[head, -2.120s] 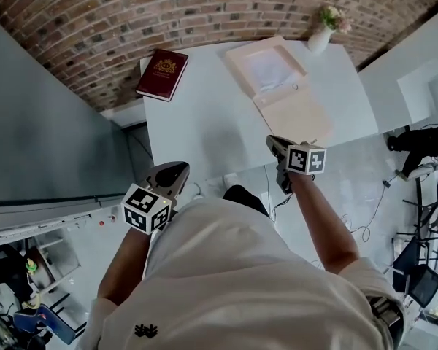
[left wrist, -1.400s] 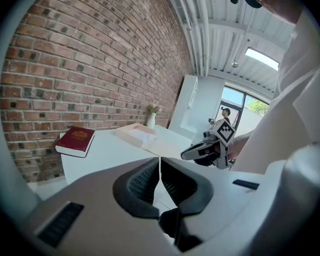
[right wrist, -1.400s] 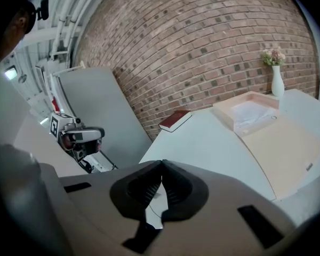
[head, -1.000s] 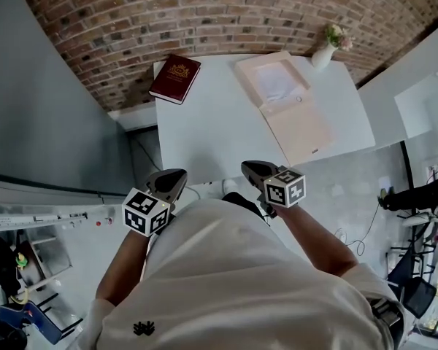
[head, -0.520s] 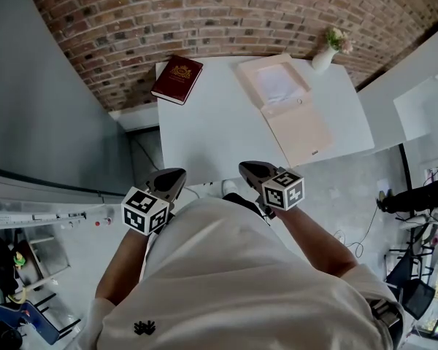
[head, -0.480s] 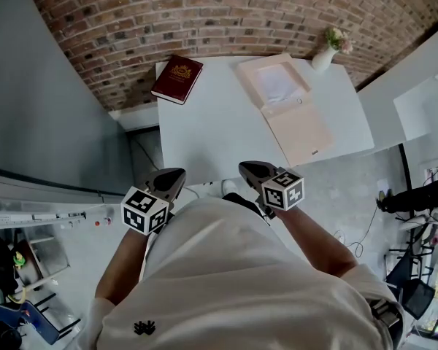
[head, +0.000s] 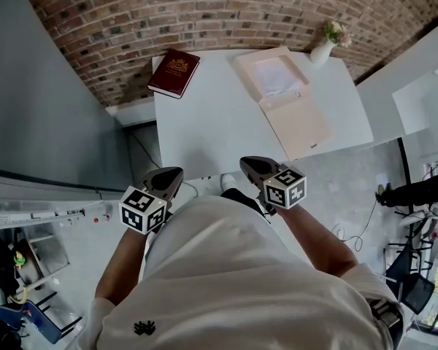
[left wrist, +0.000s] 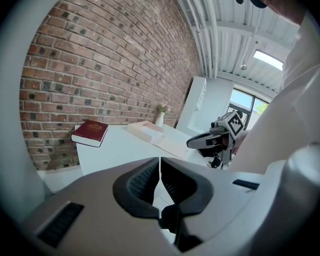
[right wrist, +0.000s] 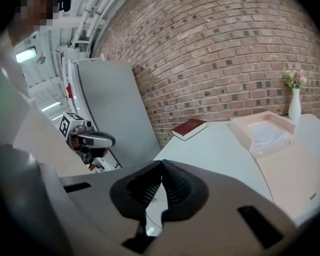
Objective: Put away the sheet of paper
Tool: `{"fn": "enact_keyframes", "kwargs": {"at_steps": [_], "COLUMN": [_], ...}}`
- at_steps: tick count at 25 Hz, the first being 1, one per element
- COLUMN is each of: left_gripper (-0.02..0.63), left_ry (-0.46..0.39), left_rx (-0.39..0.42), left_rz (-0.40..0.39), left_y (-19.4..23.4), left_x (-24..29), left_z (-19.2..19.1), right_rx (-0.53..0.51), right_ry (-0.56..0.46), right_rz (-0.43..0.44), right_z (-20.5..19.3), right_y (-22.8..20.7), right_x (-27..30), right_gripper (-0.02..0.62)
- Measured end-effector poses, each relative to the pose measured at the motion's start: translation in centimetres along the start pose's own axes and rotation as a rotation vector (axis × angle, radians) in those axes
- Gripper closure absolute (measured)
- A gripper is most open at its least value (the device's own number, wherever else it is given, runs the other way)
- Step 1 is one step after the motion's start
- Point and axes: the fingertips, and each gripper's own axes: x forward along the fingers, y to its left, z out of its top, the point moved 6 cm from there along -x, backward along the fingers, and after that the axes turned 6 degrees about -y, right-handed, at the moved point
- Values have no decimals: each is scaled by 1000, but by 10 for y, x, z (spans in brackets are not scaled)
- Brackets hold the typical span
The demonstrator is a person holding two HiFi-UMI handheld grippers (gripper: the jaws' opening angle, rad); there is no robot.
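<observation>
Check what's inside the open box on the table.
A white sheet lies in the box; its lid lies open and bare. Anything under the sheet is covered.

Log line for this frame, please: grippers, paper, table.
left gripper shut, empty | right gripper shut, empty | both held off the table near edge | sheet of paper lying in open pink box

No lettering can be read; the gold stamp on the red book (head: 174, 72) is too small.
</observation>
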Motion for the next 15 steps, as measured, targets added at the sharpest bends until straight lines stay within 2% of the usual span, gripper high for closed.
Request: {"fn": "enact_keyframes", "kwargs": {"at_steps": [8, 15], "left_gripper": [577, 577], "left_ry": [37, 68], "left_rx": [-5, 12], "left_rz": [-30, -79], "left_y": [-5, -14], "left_x": [14, 48], "left_z": [-6, -1], "right_rx": [20, 66], "right_ry": [1, 1], "right_rz": [-36, -91], "right_z": [-12, -21], "right_y": [-13, -44], "right_x": [-9, -26], "right_gripper": [568, 568]}}
